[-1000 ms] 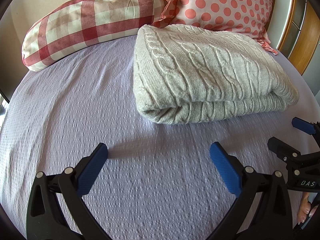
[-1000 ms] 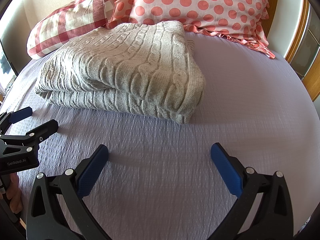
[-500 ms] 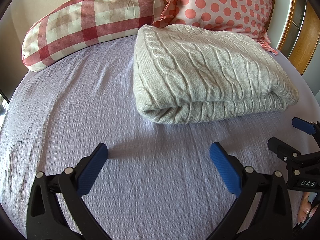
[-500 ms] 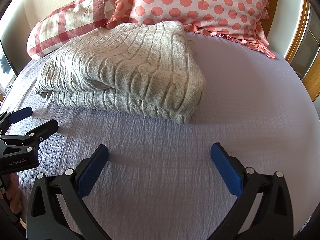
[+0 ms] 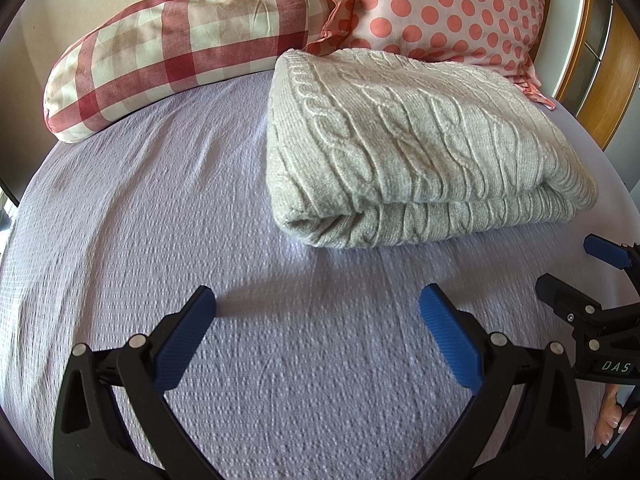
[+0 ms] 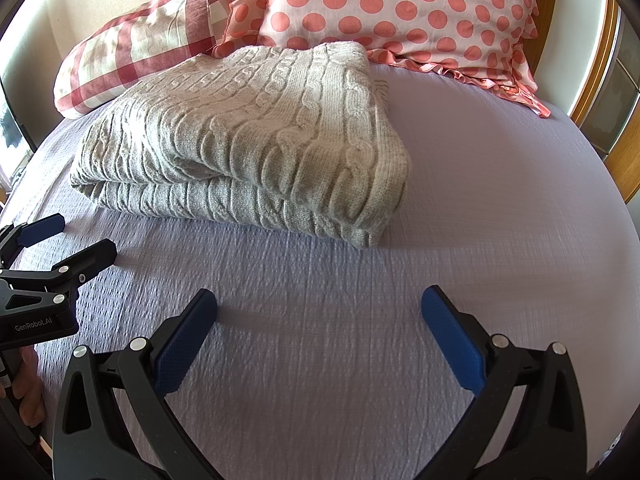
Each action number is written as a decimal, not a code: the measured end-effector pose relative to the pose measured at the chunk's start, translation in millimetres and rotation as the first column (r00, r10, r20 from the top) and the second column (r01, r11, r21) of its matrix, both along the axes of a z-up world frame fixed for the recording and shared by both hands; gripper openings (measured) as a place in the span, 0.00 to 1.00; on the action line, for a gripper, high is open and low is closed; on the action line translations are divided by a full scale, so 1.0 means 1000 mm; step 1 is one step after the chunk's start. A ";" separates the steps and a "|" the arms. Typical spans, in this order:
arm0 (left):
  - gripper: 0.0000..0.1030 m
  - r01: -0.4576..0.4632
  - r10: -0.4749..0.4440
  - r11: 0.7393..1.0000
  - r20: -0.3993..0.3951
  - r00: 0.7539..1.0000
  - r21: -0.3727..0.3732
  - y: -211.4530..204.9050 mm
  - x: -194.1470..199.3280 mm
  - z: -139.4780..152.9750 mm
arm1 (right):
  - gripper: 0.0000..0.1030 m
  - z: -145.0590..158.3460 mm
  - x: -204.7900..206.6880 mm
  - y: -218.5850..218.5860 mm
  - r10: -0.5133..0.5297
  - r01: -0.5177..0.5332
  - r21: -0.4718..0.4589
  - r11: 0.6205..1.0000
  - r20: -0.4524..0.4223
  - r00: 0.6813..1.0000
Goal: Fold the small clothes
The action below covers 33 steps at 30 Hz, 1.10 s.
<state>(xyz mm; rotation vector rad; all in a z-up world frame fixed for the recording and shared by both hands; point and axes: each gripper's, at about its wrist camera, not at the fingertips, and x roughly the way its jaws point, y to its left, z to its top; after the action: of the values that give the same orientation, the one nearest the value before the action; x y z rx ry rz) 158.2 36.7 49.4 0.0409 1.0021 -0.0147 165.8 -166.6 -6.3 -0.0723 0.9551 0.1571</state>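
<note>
Left-wrist and right-wrist views over a bed. A folded grey cable-knit sweater (image 5: 420,148) lies on the lavender bedspread (image 5: 160,220), occupying the 1 o'clock sector of the left-wrist view and the 11 o'clock sector of the right-wrist view (image 6: 248,136); its rounded fold faces the cameras, and two stacked layers show along the near edge. At 12 o'clock beyond the sweater, a pink polka-dot pillow (image 5: 448,4) touches its far edge, with a red-and-white checked pillow (image 5: 180,44) beside it at 10 o'clock. The left gripper (image 5: 318,312) hangs over bare bedspread at 6 o'clock, short of the sweater, its blue-padded fingers (image 5: 188,336) spread wide and holding nothing. The right gripper (image 6: 320,314) does likewise in its own view, jaws wide apart and empty, well short of the sweater's near edge. Each tool appears at the margin of the other's view: the right gripper at 4 o'clock in the left-wrist view, the left gripper at 8 o'clock in the right-wrist view. A wooden frame (image 6: 624,128) borders the bed at 3 o'clock.
</note>
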 end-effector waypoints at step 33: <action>0.98 0.001 -0.001 1.000 -0.003 1.000 0.000 -0.001 0.001 -0.002 | 0.99 0.000 0.001 0.000 0.000 0.000 0.000 1.000 0.000 1.000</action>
<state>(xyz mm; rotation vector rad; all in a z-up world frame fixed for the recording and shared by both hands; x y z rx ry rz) 159.3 35.4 47.8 0.0417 1.0051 -0.0154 166.4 -166.6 -6.3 -0.0719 0.9551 0.1572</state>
